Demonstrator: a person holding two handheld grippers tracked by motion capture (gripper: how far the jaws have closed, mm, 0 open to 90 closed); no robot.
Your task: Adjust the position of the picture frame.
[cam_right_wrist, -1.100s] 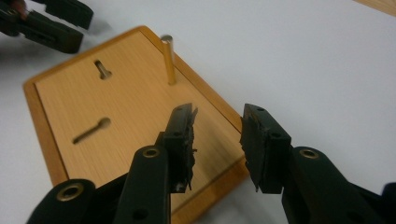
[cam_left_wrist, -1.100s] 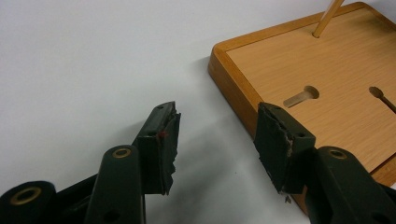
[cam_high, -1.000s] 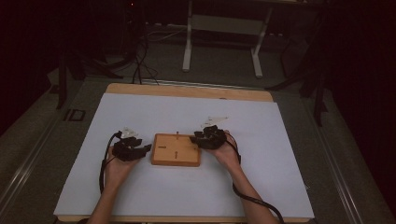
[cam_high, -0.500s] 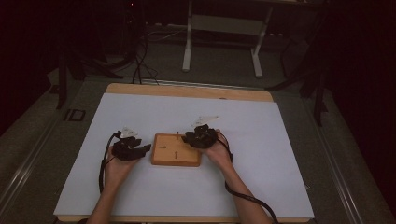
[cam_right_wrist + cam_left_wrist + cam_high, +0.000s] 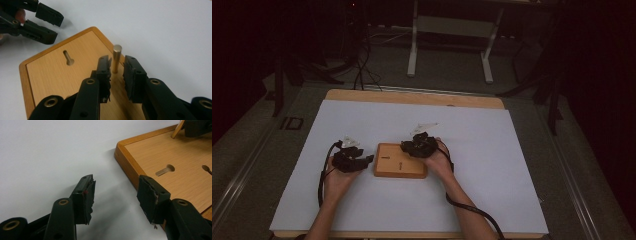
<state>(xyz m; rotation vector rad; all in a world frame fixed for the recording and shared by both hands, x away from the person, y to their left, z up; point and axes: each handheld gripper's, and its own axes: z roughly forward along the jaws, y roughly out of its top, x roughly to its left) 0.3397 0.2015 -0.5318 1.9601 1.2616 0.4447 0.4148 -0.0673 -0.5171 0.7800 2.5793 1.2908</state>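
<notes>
A flat wooden board (image 5: 399, 165) with a raised rim lies on the white table cover. It has a keyhole slot (image 5: 165, 170) (image 5: 68, 57). A short brass-coloured peg (image 5: 117, 53) stands upright on the board near its edge, also seen as a slanted peg (image 5: 177, 130). My right gripper (image 5: 117, 59) (image 5: 406, 146) hovers over the board, open, its jaws flanking the peg with small gaps on both sides. My left gripper (image 5: 116, 180) (image 5: 364, 160) rests just left of the board, open and holding nothing, and it shows again as the left gripper (image 5: 57, 27).
The white cover (image 5: 492, 145) spans a wooden table whose far edge (image 5: 412, 97) shows. A second small slot (image 5: 206, 168) is cut in the board. Cables trail from both grippers toward the near edge. A metal stand (image 5: 452, 30) is on the floor beyond the table.
My right gripper has slid left from the board's right edge to over the board. The left gripper and the board have stayed put.
</notes>
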